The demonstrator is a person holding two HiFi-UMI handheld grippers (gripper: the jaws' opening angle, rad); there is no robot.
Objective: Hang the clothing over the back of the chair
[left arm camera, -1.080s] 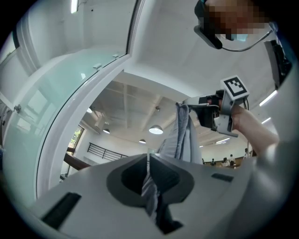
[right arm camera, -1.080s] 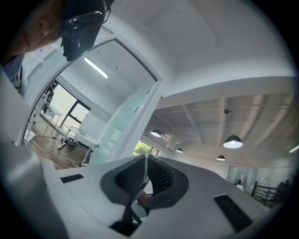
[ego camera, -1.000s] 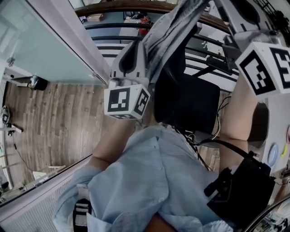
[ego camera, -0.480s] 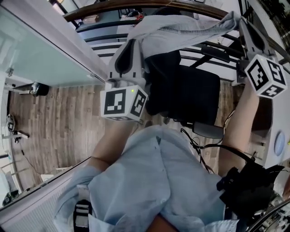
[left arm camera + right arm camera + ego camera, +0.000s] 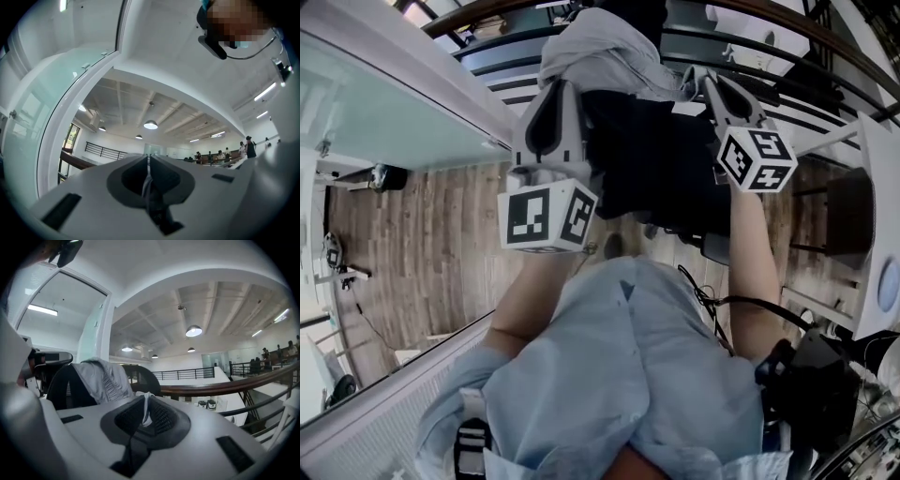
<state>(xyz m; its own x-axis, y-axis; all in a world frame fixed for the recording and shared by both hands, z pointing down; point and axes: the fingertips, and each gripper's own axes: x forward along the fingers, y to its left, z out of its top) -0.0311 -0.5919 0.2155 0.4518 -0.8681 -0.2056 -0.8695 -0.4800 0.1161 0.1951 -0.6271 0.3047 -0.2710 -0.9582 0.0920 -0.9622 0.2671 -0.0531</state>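
White-bodied, the left gripper point(image 5: 561, 86) has its jaws shut together on a fold of the grey garment point(image 5: 602, 52); in the left gripper view a dark strip of cloth runs down the seam between the two pads point(image 5: 140, 180). Its marker cube point(image 5: 546, 217) faces the head camera. The right gripper point(image 5: 708, 82) is likewise closed on the garment: the right gripper view shows a pale strip of fabric point(image 5: 146, 409) standing between the mesh-faced pads. Those jaws have just been opening slightly, with the fabric between them and the pads close against it. The two grippers sit at about the same height on either side of the black chair point(image 5: 675, 178), left gripper at the left edge of the backrest, right gripper at the right edge. The garment lies bunched over the top of the backrest, its bulk heaped toward the left side, and the right gripper view confirms it draped across the chair top point(image 5: 101, 378). Beyond the chair runs a wooden handrail point(image 5: 225, 385). A wood-plank floor point(image 5: 412, 253) lies below, and the person's light blue shirt point(image 5: 609, 375) fills the lower frame.
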